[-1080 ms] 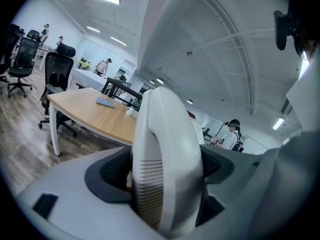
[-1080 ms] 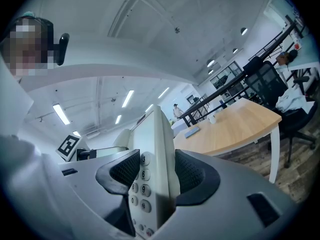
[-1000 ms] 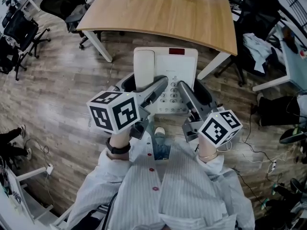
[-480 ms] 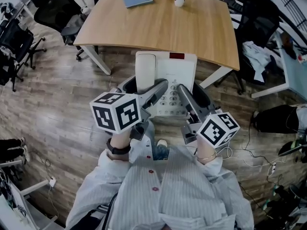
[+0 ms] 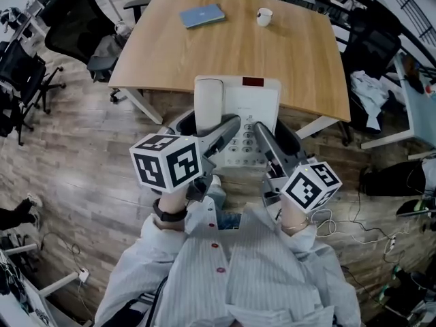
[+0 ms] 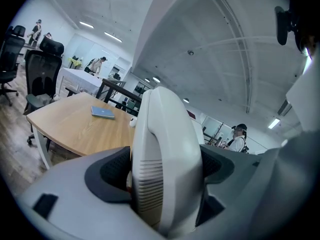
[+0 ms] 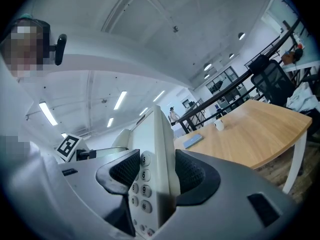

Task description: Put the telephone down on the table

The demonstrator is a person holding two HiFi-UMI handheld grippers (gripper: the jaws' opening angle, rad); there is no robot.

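Fingers (image 6: 107, 171) of my left gripper (image 5: 208, 125) clamp the handset side of the telephone (image 5: 238, 111), my right gripper (image 5: 276, 133) its keypad side. It hangs by the near edge of the desk (image 5: 231, 53), seemingly not resting on it. A cup (image 5: 264, 16) stands near the far edge, contents unseen.

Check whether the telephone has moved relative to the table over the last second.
Yes. The telephone has advanced toward the table: its far end now overlaps the table's near edge, where a second ago it stopped just short of that edge.
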